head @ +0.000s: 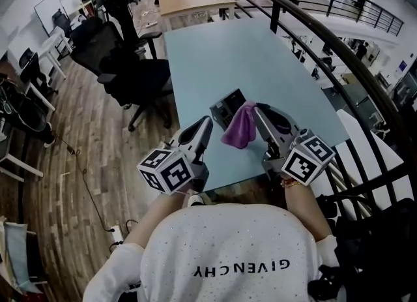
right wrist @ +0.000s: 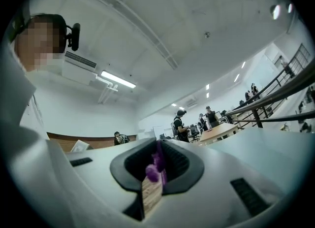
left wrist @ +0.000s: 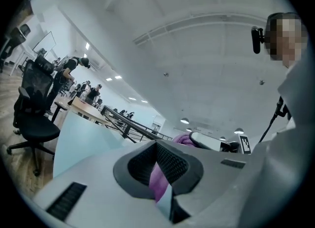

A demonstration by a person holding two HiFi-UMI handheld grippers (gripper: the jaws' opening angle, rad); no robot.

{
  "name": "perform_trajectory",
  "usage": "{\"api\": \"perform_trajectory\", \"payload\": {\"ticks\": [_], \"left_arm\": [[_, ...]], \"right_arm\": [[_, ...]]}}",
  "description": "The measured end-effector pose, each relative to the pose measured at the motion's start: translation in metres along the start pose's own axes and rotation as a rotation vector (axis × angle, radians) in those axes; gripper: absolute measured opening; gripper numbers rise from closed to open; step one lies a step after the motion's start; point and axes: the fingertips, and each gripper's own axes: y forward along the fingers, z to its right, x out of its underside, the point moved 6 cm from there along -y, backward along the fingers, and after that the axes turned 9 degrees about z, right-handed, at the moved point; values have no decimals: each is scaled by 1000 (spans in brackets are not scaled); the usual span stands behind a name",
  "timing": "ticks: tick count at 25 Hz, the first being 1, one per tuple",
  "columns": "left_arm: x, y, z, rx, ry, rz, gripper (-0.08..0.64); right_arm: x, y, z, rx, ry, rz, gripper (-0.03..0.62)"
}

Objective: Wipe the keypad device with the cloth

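Hanging from the right tool, the purple cloth droops off its tip, and the jaws are pinching a fold of it. In the right gripper view a purple wad sits clamped between the pads. Over on the other side, the left tool is pressed together on nothing, its tip just beside the cloth's edge. The keypad device lies on the pale blue table just beyond both tips, between them. The cloth hides its right-tool side. Whether they touch, I can't tell.
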Motion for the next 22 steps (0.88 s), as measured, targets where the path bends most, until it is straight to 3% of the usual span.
{"api": "perform_trajectory", "payload": {"ticks": [7,22], "left_arm": [[3,-16,4,-46,11,14,0],[2,-34,8,-64,14,37,0]], "right_arm": [[14,-15,2,31,24,-55,28],[16,-19,-8,30,-16,-81,28]]}}
